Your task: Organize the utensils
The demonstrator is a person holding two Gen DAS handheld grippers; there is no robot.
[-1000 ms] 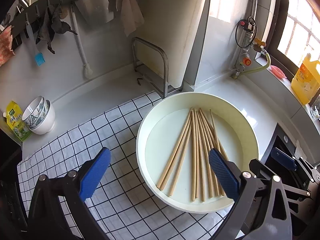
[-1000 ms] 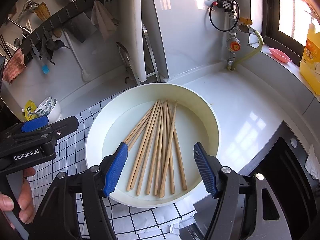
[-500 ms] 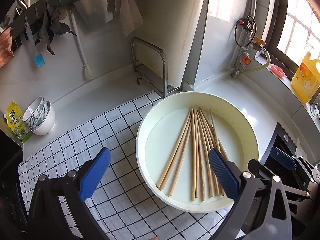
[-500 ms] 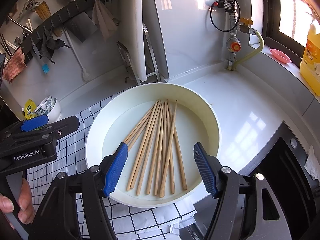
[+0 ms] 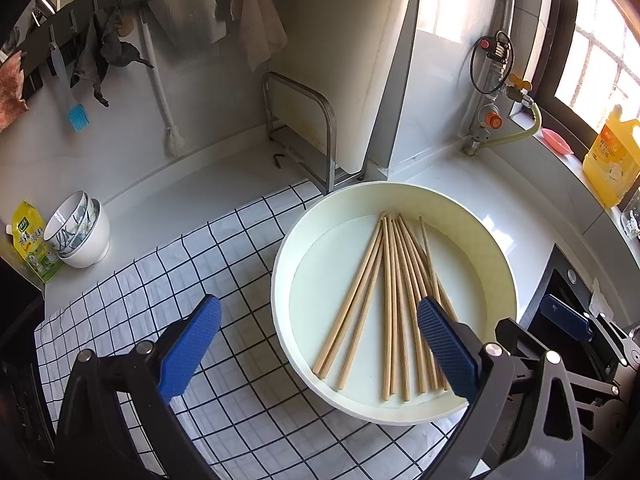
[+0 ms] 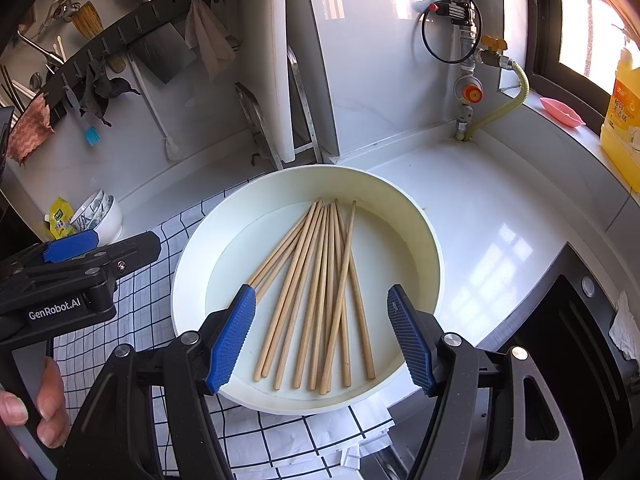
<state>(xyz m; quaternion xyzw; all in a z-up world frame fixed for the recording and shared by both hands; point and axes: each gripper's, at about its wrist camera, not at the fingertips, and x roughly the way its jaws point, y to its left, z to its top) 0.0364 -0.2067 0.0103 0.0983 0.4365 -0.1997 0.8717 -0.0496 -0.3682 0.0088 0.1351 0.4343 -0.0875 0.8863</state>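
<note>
Several wooden chopsticks (image 5: 394,300) (image 6: 320,292) lie fanned out in a round cream basin (image 5: 472,216) (image 6: 192,264) on a checked cloth. My left gripper (image 5: 320,344) hovers open over the basin's left rim, nothing between its blue pads. Over the near half of the basin my right gripper (image 6: 322,336) stands open above the chopsticks, touching none. The right wrist view also shows the left gripper's body at the left edge, with a hand (image 6: 36,412) on it.
The black-and-white checked cloth (image 5: 160,280) covers the counter's left part. Stacked bowls (image 5: 80,232) and a yellow packet (image 5: 30,240) stand far left. A metal rack (image 5: 312,132), a hook rail with utensils, a gas pipe (image 5: 492,92), a yellow bottle (image 5: 612,160) and a black hob (image 6: 568,340) surround the basin.
</note>
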